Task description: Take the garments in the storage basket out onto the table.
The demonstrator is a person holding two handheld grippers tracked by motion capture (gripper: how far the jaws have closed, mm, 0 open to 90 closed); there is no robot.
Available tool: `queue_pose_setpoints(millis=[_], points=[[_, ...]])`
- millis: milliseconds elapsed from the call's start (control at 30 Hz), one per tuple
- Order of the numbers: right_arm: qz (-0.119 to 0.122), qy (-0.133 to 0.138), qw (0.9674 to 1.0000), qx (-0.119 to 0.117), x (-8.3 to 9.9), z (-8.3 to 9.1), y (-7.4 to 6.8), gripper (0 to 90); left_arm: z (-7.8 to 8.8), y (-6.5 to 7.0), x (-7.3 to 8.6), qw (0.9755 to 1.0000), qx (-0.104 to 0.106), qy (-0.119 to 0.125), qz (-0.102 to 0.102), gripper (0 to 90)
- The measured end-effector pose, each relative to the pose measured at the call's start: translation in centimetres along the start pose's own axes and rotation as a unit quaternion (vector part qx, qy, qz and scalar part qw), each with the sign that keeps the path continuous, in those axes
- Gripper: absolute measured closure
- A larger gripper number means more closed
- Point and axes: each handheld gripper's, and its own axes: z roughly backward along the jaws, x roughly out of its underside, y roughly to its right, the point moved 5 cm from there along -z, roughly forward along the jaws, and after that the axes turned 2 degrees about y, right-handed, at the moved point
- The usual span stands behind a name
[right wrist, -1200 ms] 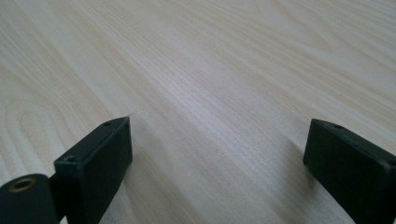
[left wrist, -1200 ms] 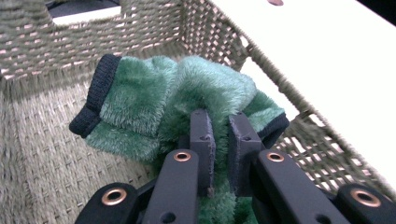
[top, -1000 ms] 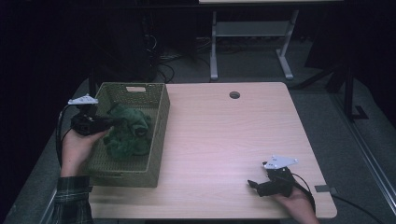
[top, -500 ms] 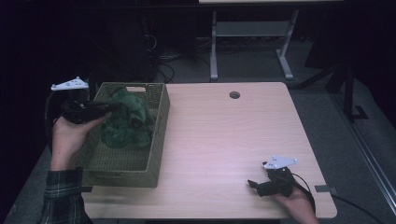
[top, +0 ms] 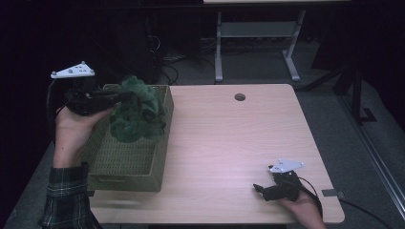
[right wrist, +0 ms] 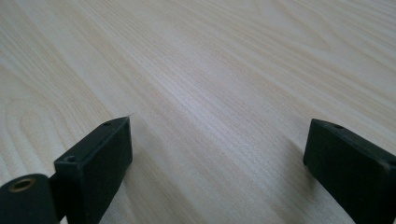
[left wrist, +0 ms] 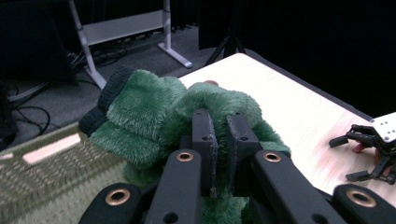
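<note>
My left gripper (top: 125,98) is shut on a fuzzy green cloth thing (top: 137,113) with a dark ribbed cuff (left wrist: 109,93), and holds it above the far end of a woven olive basket (top: 125,172). The left gripper view looks along the two pads (left wrist: 205,135), pinched close together into the green pile (left wrist: 154,112). At the near right corner of the table, my right gripper (top: 260,189) rests low with its jaws wide apart. Bare wood lies between the jaws of the right gripper (right wrist: 217,140). It also shows far off in the left gripper view as the right gripper (left wrist: 359,149).
The light wooden table (top: 224,143) has a round cable hole (top: 239,97) near its far edge. The basket stands along the table's left side. Behind the table are a metal stand (top: 253,43), cables on the floor and dark surroundings.
My left hand has risen and lifted the green cloth thing from inside the basket to above its rim. The right gripper has stayed where it was.
</note>
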Motion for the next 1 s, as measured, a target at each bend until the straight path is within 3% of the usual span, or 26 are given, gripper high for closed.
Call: queue_pose_setpoints(millis=[233,467,733,1000], points=[[0.001,0.001,1.0,0.0,0.0,0.0,0.0,7.5,-0.9,2.3,-1.7,0.9995,0.023,0.01,-0.016,84.0],[0.004,0.0,1.0,-0.004,0.0,0.0,0.1,7.5,-3.4,5.0,-3.1,0.998,0.058,0.007,-0.024,84.0],[0.003,0.001,1.0,-0.005,0.0,0.0,0.1,7.5,-6.6,7.7,-3.4,0.9955,0.09,0.004,-0.028,84.0],[0.002,0.002,1.0,-0.005,0.0,0.0,0.0,7.4,-10.1,10.4,-2.8,0.9913,0.128,-0.003,-0.03,84.0]])
